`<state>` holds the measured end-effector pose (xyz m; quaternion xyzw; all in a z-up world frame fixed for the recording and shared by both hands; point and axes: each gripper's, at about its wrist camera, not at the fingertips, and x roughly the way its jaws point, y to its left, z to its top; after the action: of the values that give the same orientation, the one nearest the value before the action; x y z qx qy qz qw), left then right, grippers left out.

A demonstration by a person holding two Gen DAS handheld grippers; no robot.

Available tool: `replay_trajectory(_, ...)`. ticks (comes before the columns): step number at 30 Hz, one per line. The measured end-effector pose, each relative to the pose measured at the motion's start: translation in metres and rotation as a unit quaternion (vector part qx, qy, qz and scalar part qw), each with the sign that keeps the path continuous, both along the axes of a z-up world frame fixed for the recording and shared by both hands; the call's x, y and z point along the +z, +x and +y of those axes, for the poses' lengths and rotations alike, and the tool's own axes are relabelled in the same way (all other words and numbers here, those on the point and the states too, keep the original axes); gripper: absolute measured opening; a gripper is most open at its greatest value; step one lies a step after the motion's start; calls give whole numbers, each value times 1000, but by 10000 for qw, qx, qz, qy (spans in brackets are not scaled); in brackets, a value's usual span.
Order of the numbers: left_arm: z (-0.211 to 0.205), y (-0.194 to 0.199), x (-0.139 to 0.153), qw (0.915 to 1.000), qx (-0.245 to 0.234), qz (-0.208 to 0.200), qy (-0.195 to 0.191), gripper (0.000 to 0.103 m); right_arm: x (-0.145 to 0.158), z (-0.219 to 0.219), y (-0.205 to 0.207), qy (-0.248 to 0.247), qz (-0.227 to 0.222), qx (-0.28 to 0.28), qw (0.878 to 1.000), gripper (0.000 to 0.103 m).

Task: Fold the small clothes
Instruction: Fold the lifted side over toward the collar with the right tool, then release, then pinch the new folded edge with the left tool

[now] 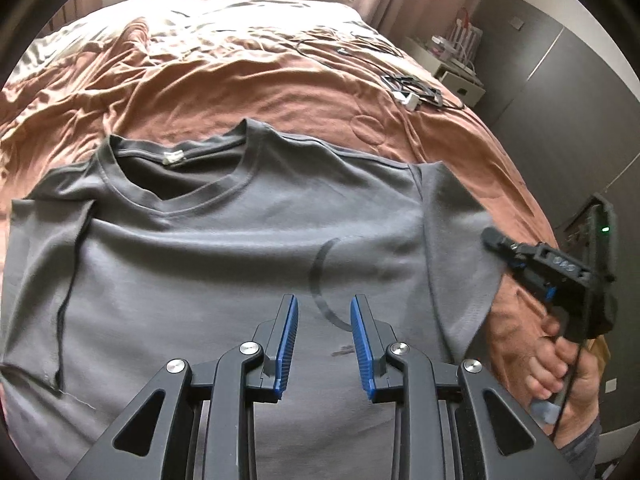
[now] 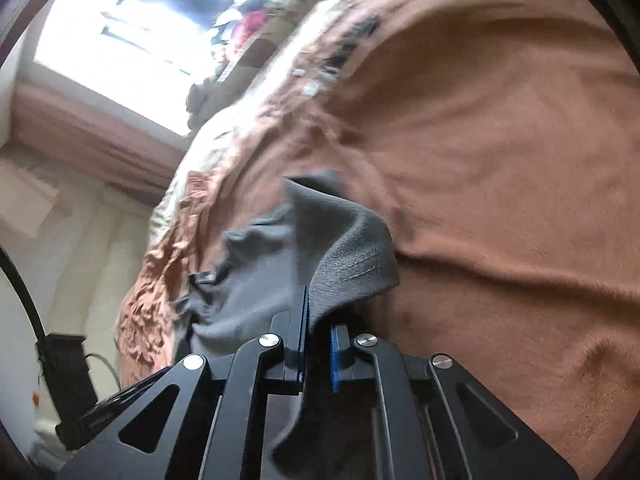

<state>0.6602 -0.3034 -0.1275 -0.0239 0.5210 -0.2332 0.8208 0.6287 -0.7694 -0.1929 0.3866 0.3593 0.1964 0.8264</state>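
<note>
T-shirt [image 1: 224, 248] lies flat on the brown bed [image 1: 248, 80], collar far, hem near, long axis running away from us; left tongs [image 1: 324, 344] hover over its chest, narrowly parted and empty. From the right wrist, right tongs [image 2: 318, 320] are pinched tight on its grey sleeve [image 2: 344, 248].

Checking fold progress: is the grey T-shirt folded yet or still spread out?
Mostly spread: the grey T-shirt lies face up on the bed, collar visible; one sleeve is turned inward, and the right gripper pinches the other sleeve.
</note>
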Motion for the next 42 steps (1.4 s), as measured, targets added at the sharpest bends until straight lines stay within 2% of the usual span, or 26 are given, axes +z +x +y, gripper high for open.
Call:
replay_trajectory(6, 9, 8, -3, 9999, 93, -20, 41, 29, 24, 41, 10, -269, -292, 404, 9984, 5)
replay_trajectory(13, 25, 22, -11, 9995, 318, 12, 55, 29, 21, 81, 43, -540, -299, 879, 9942, 5)
replay_trajectory(15, 26, 27, -12, 9994, 350, 45, 9, 29, 24, 91, 48, -737, -234, 1055, 9914, 9)
replay_trajectory(16, 25, 29, -12, 9994, 349, 54, 3, 29, 25, 95, 50, -876, -167, 1160, 9892, 13)
replay_trajectory(17, 23, 31, -12, 9994, 343, 57, 5, 30, 25, 97, 53, -948, -67, 1201, 9882, 35)
replay_trajectory(18, 21, 33, -12, 9994, 339, 60, 2, 35, 26, 95, 55, -928, -46, 1194, 9885, 63)
replay_trajectory(19, 18, 36, -12, 9994, 342, 64, -22, 42, 29, 91, 54, -875, -105, 1127, 9897, 71)
replay_trajectory(20, 16, 38, -12, 9994, 340, 56, -65, 46, 32, 86, 53, -852, -167, 1052, 9907, 74)
replay_trajectory(22, 10, 42, -12, 9994, 314, 20, -106, 52, 37, 74, 51, -733, -221, 1006, 9920, 74)
replay_trajectory(28, -14, 48, -17, 9998, 118, 27, -129, 53, 37, 36, 41, -394, -310, 696, 9963, 74)
replay_trajectory(30, -21, 48, -20, 9999, 21, 26, -130, 53, 35, 27, 37, -503, -285, 541, 9969, 74)
replay_trajectory(36, -49, 45, -22, 9996, -262, 13, -115, 53, 17, 9, 37, -690, 188, 142, 9973, 74)
replay_trajectory(38, -60, 45, -22, 9994, -337, 31, -97, 54, 14, 1, 35, -594, 268, 51, 9979, 72)
replay_trajectory(42, -84, 47, -18, 9990, -434, -44, -57, 75, 14, -16, 27, -714, 373, -158, 9966, 72)
